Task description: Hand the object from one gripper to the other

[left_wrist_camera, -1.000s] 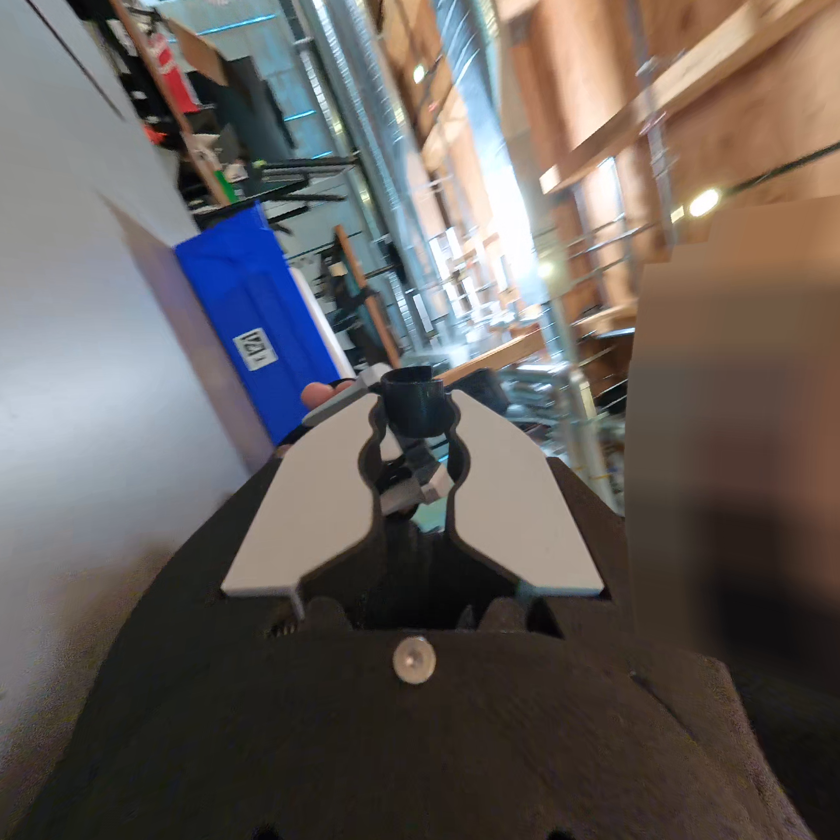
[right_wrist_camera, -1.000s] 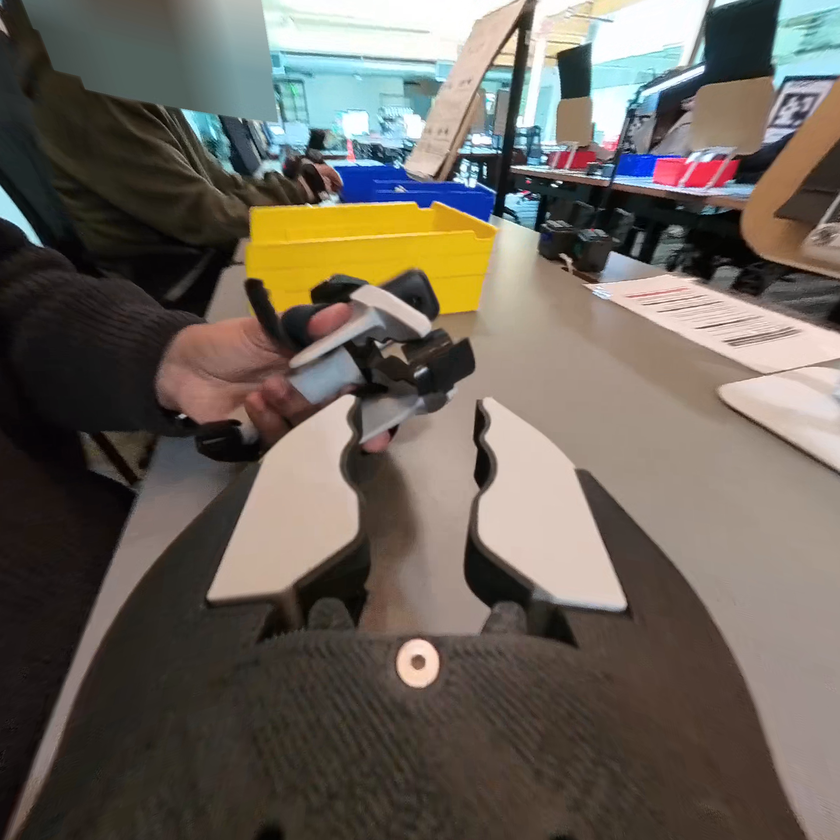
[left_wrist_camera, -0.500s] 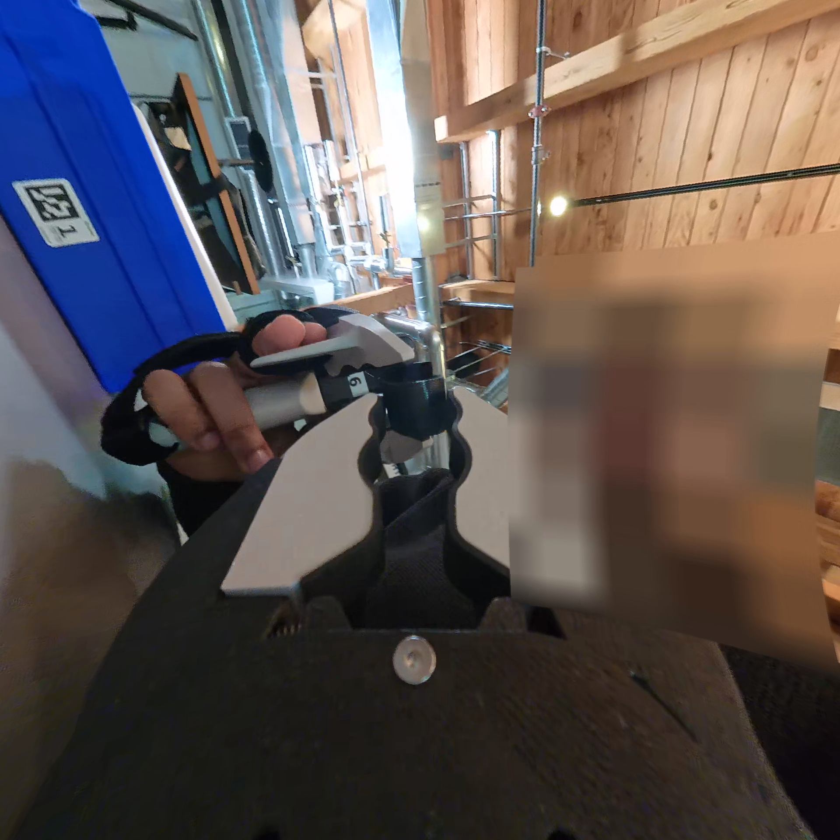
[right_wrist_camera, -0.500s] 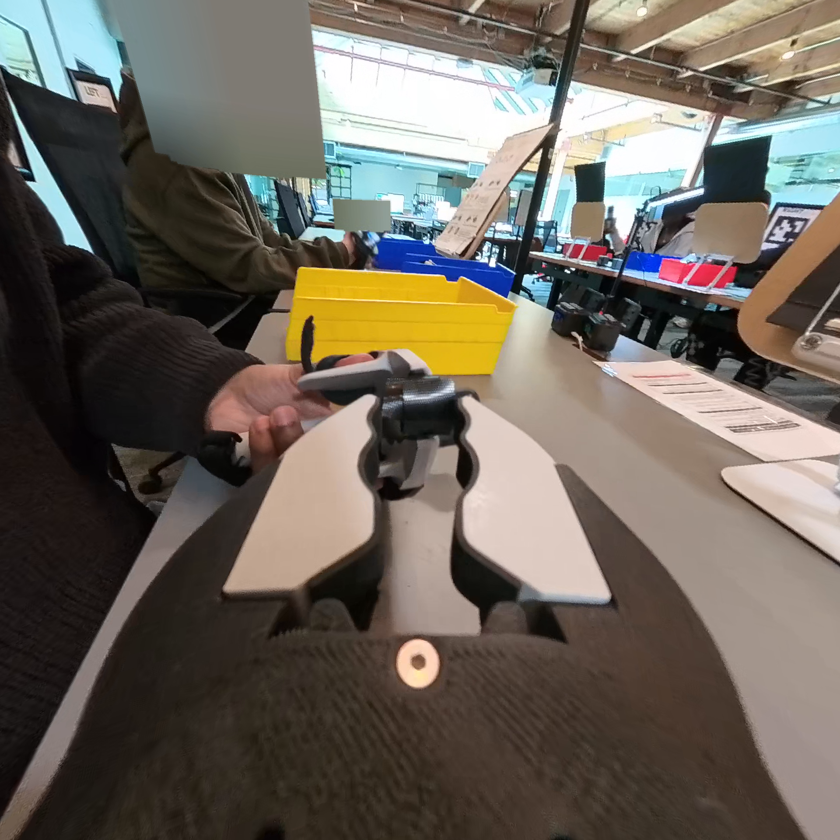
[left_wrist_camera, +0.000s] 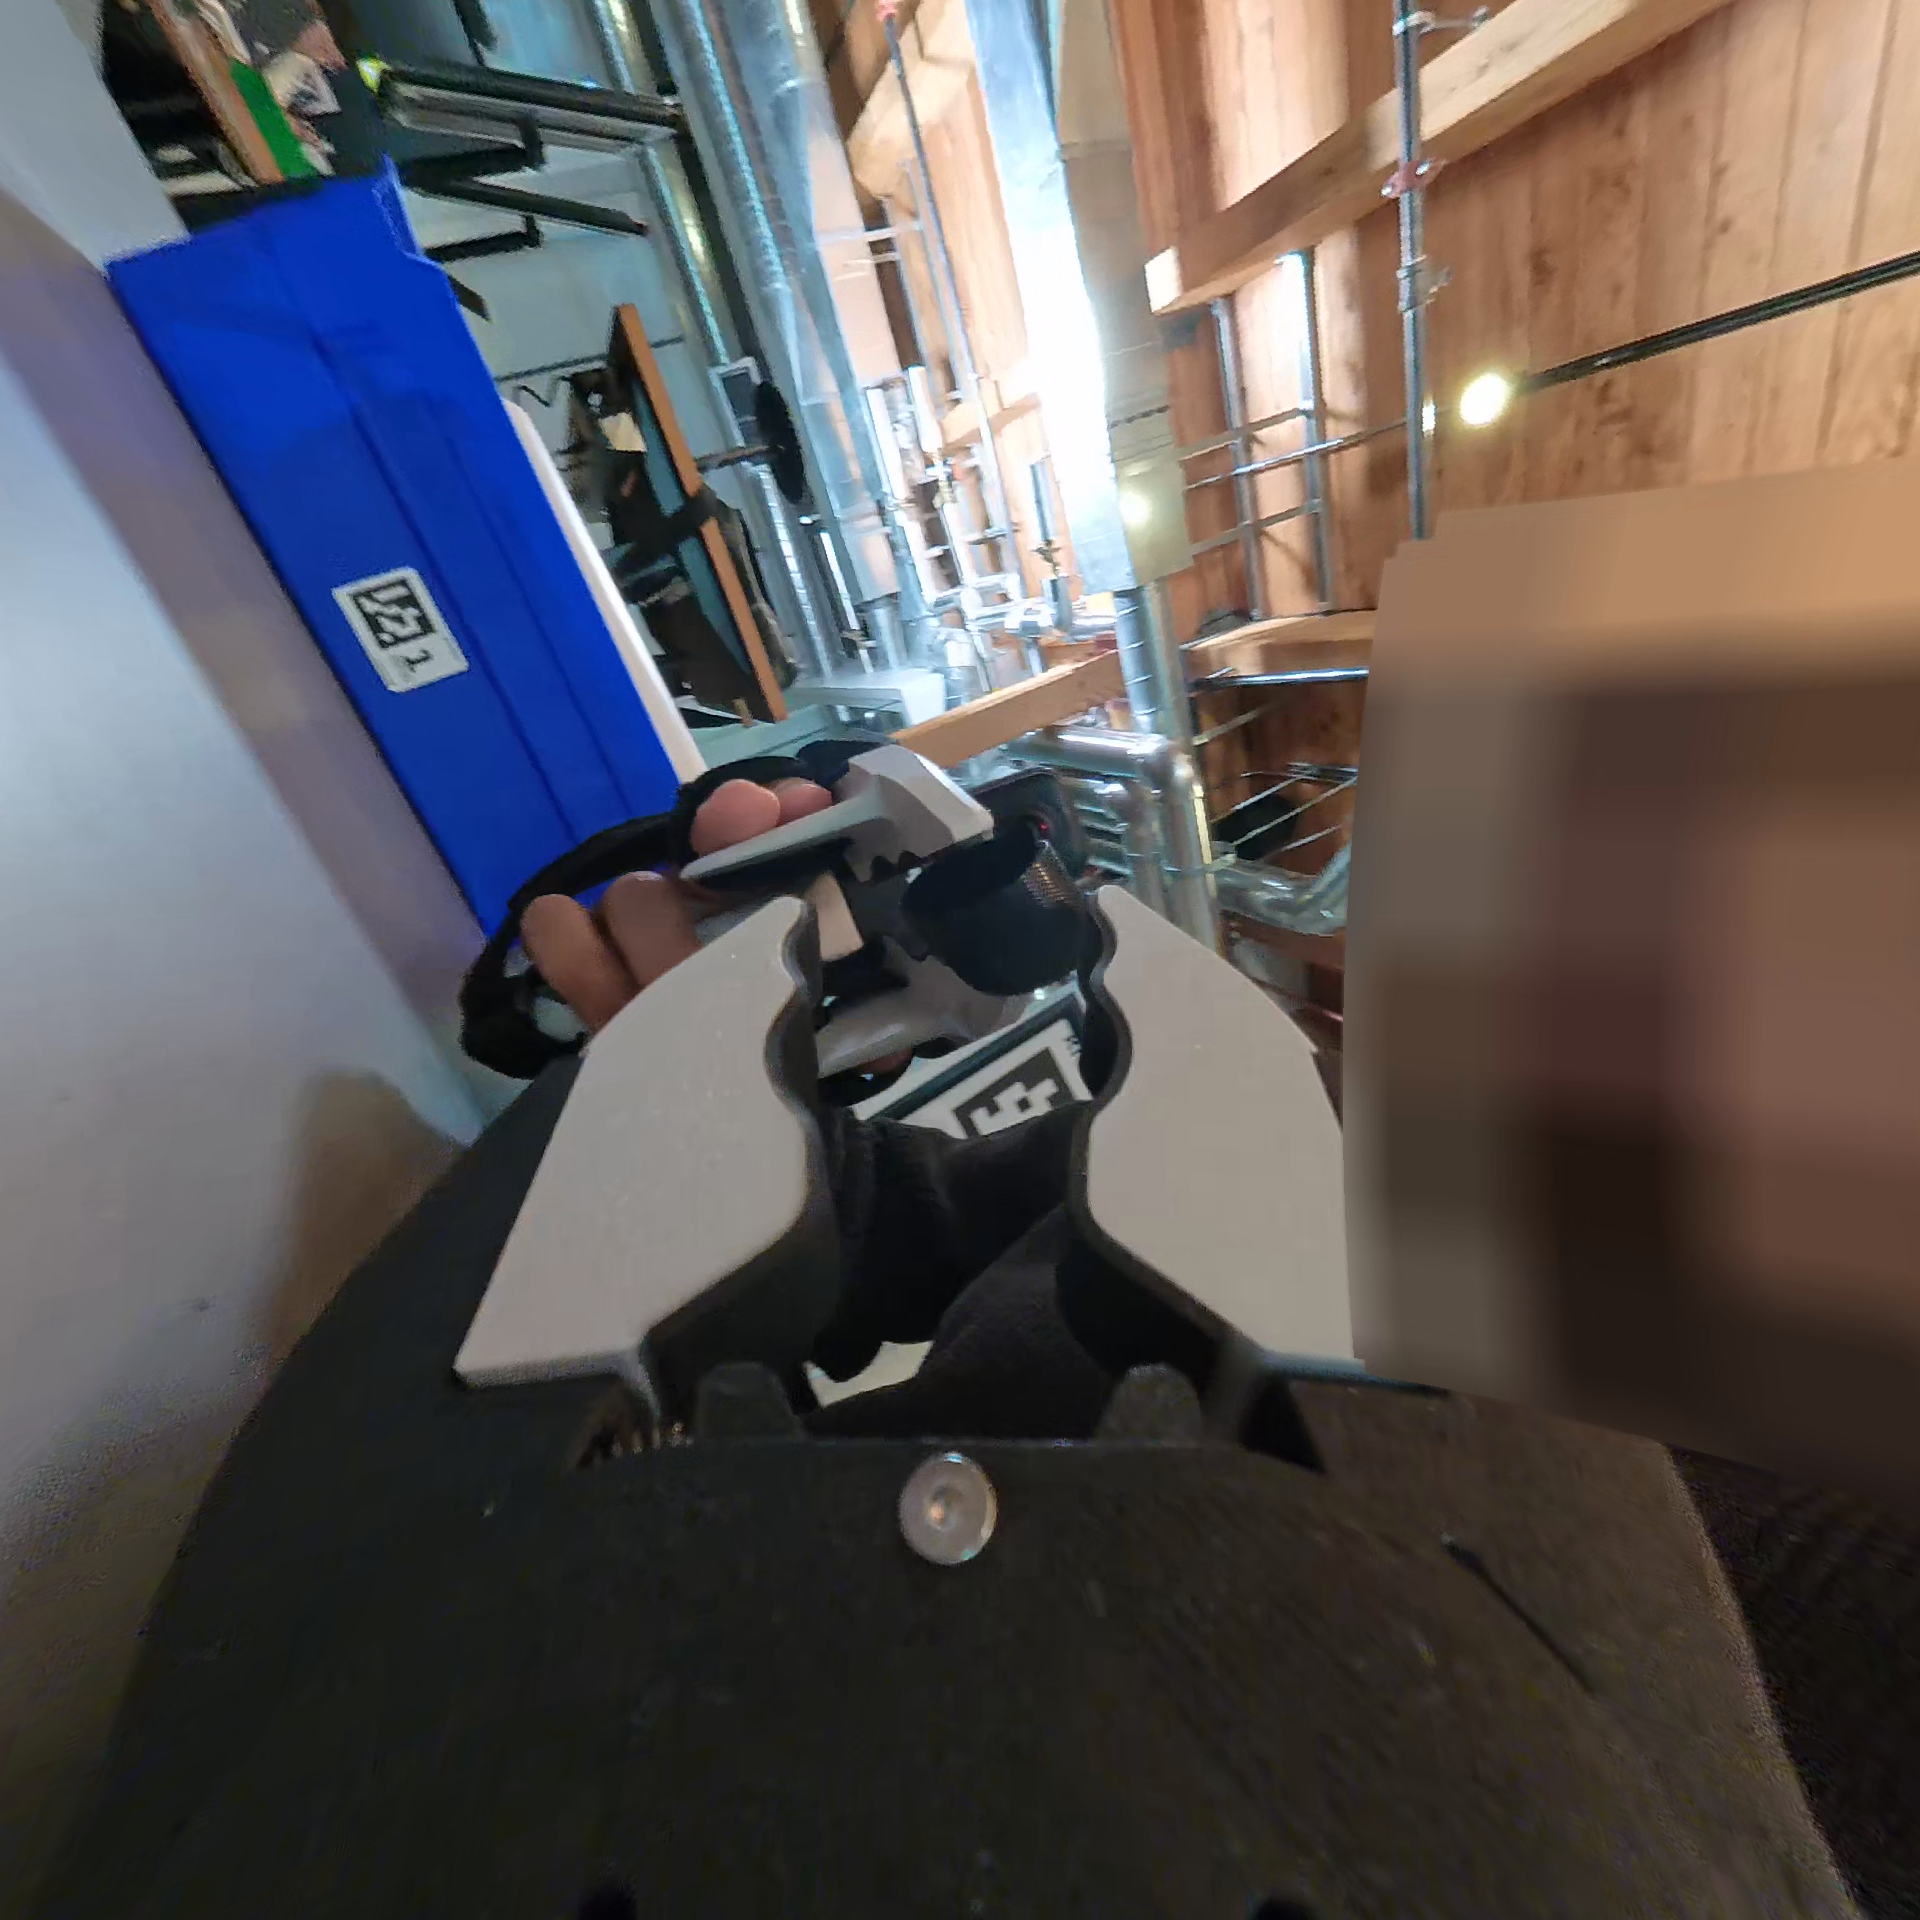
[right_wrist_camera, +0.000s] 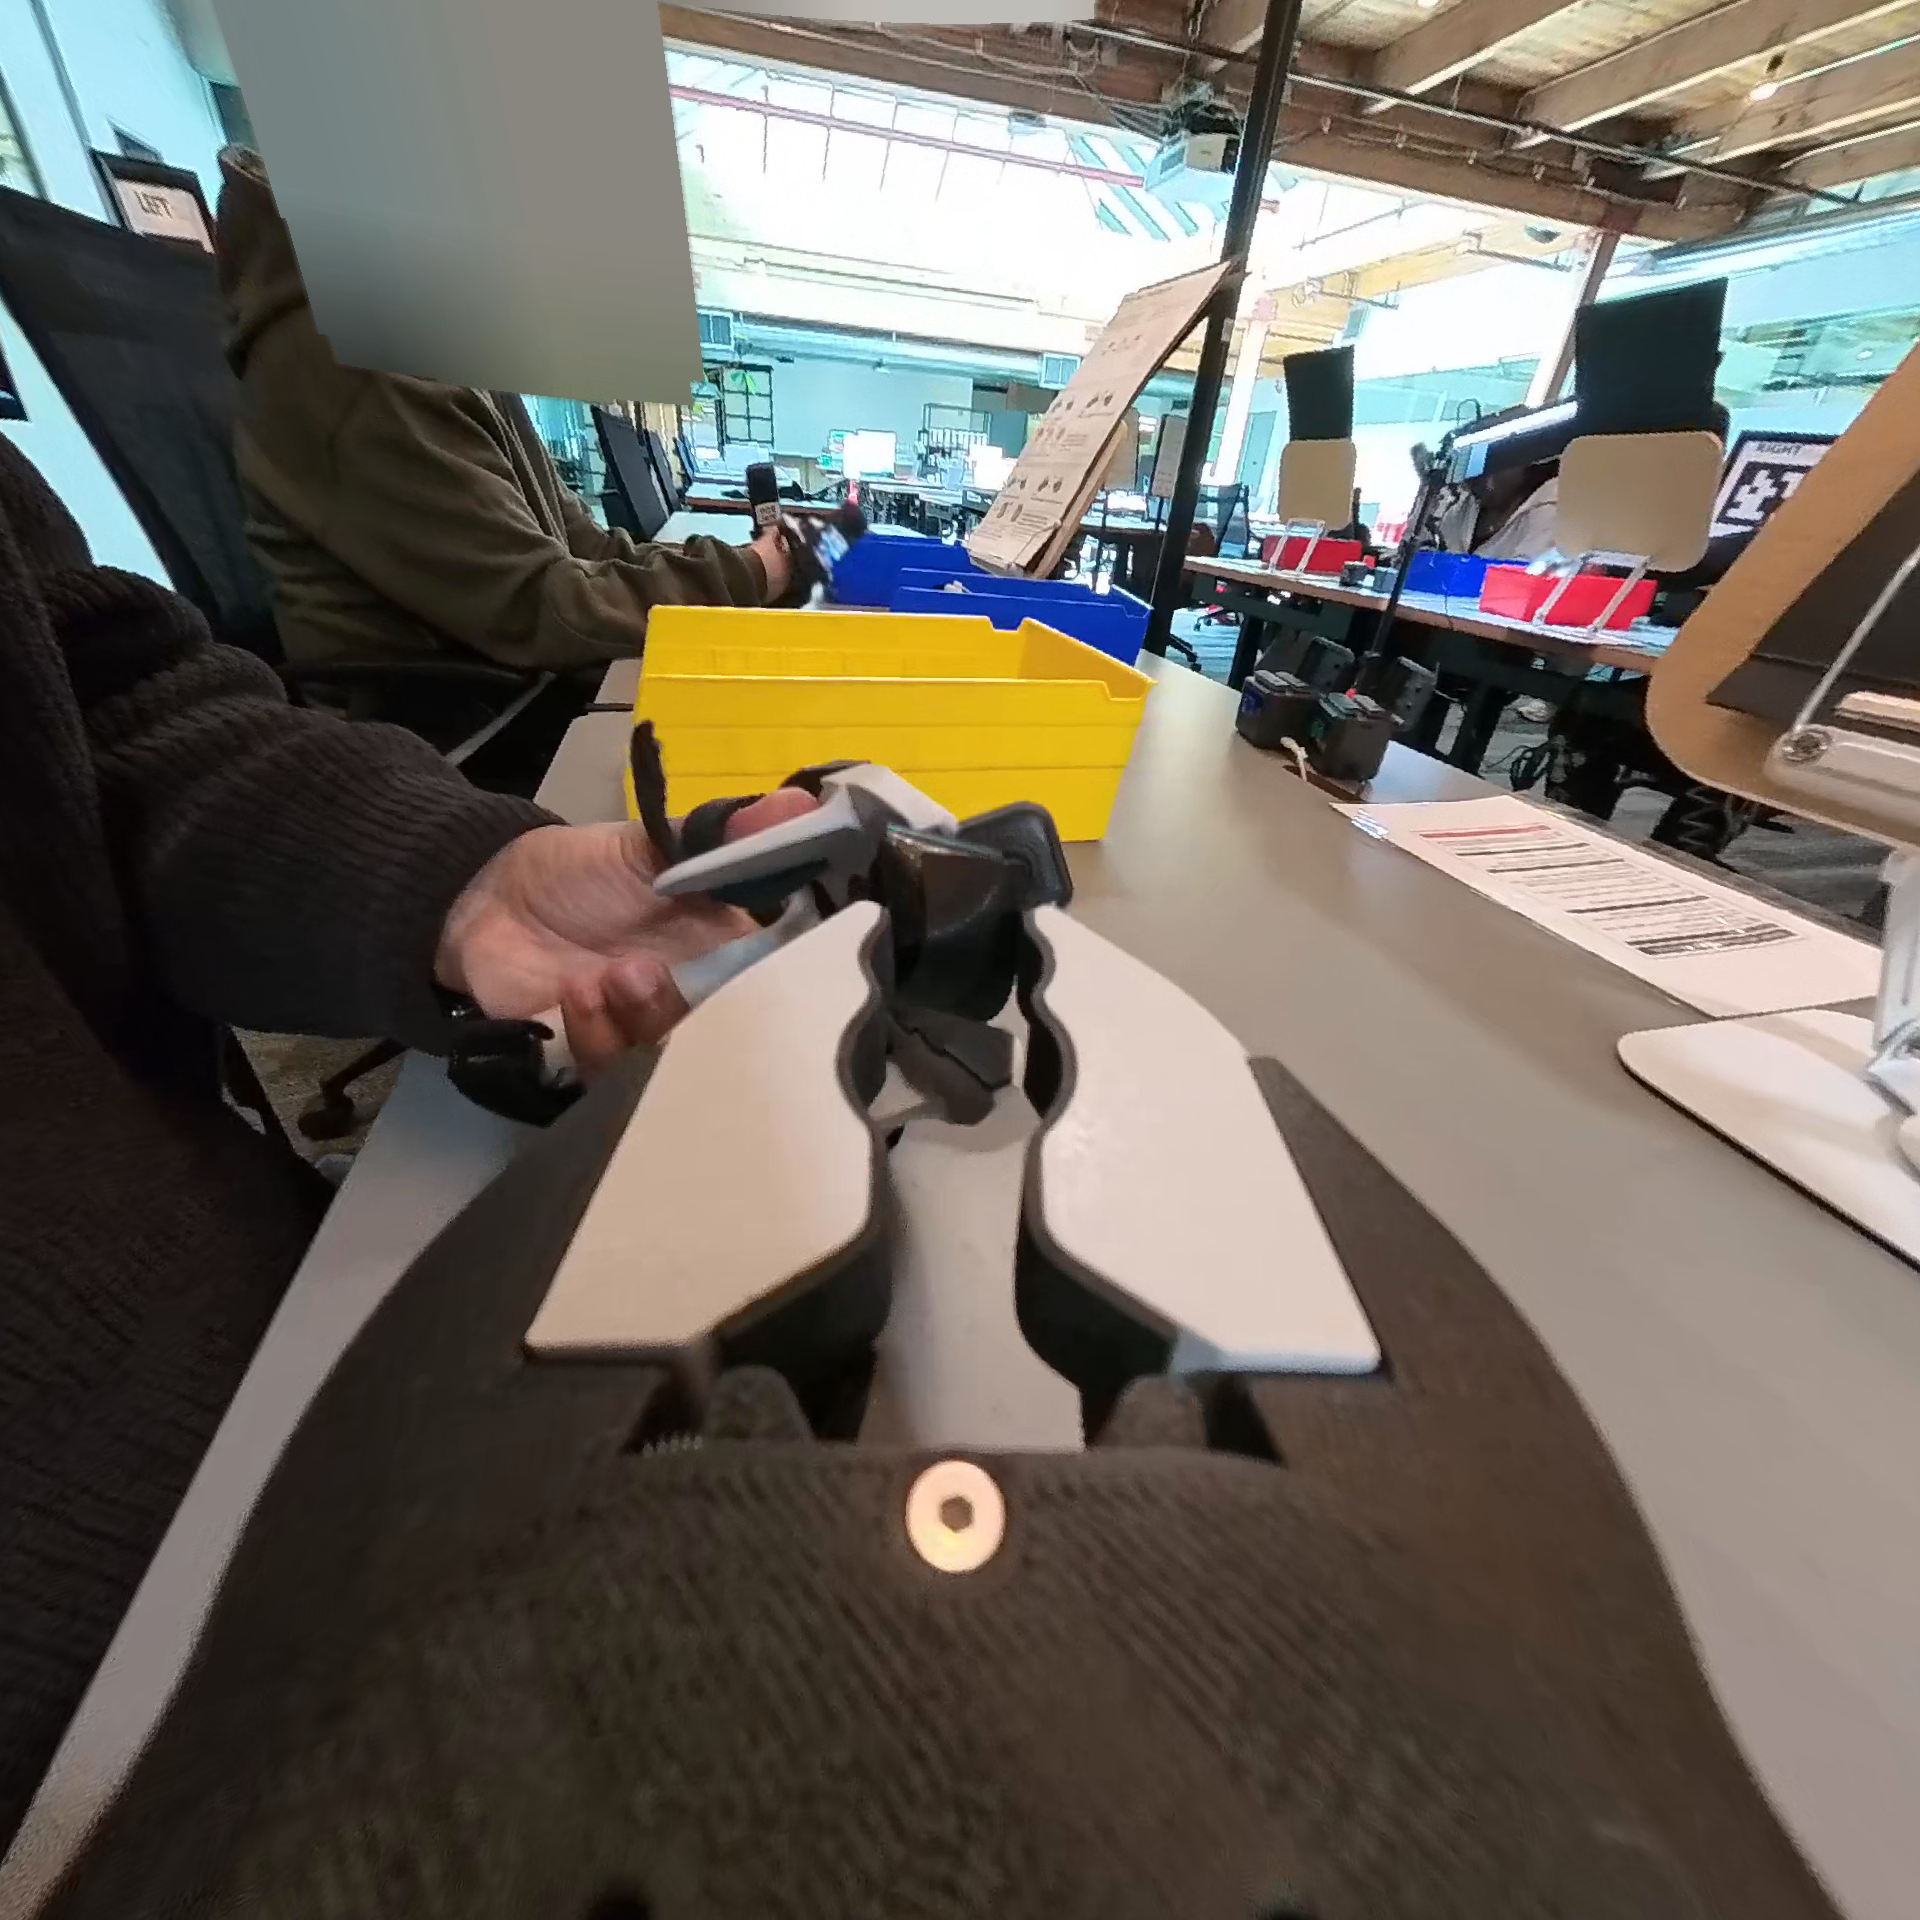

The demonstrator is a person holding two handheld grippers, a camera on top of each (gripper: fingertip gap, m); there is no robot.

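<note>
Black object (right_wrist_camera: pixel 951 935) sits clamped between the right gripper's (right_wrist_camera: pixel 951 982) jaws; left gripper's (left_wrist_camera: pixel 951 961) jaws spread apart.

This is looking like a large open workshop or lab hall. Long grey worktables (right_wrist_camera: pixel 1403 1039) are running in rows toward the back, each carrying plastic parts bins: a yellow bin (right_wrist_camera: pixel 883 727) close by, blue bins (right_wrist_camera: pixel 997 603) behind it and a red bin (right_wrist_camera: pixel 1564 597) farther off. A printed instruction sheet (right_wrist_camera: pixel 1600 894) is lying on the near table, and a seated person in an olive sweater (right_wrist_camera: pixel 416 540) is working at the next place. Exposed timber ceiling beams (right_wrist_camera: pixel 1558 83) are spanning overhead, with silver metal ducting (left_wrist_camera: pixel 790 260) and wooden wall planks (left_wrist_camera: pixel 1558 312) showing in the left wrist view.
</note>
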